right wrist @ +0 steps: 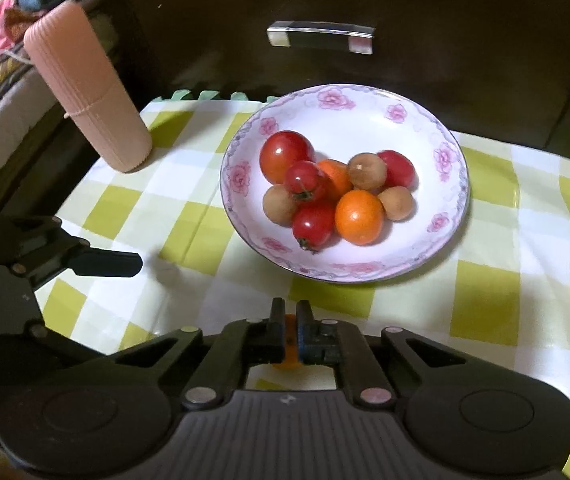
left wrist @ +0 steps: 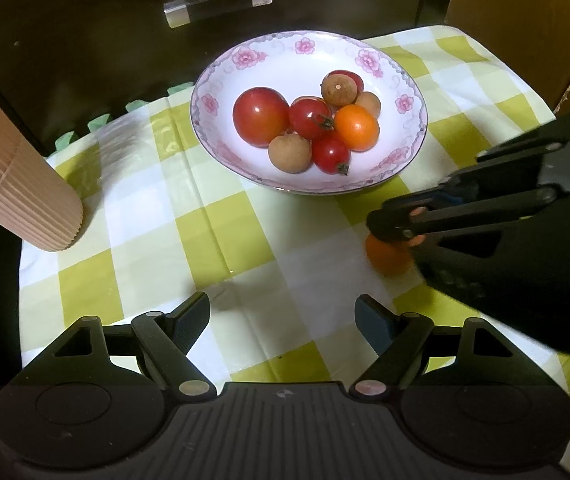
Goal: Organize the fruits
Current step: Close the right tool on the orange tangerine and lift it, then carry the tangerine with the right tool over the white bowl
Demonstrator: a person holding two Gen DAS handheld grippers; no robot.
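Orange fruit (right wrist: 289, 344) mostly hidden — right gripper (right wrist: 289, 322) jaws pinching it

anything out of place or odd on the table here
One orange fruit is outside the bowl, down at the cloth near the bowl's front edge, pinched in the shut right claw. The other fruits are piled in the bowl. The left claw is open and empty. Nothing is spilled or damaged.
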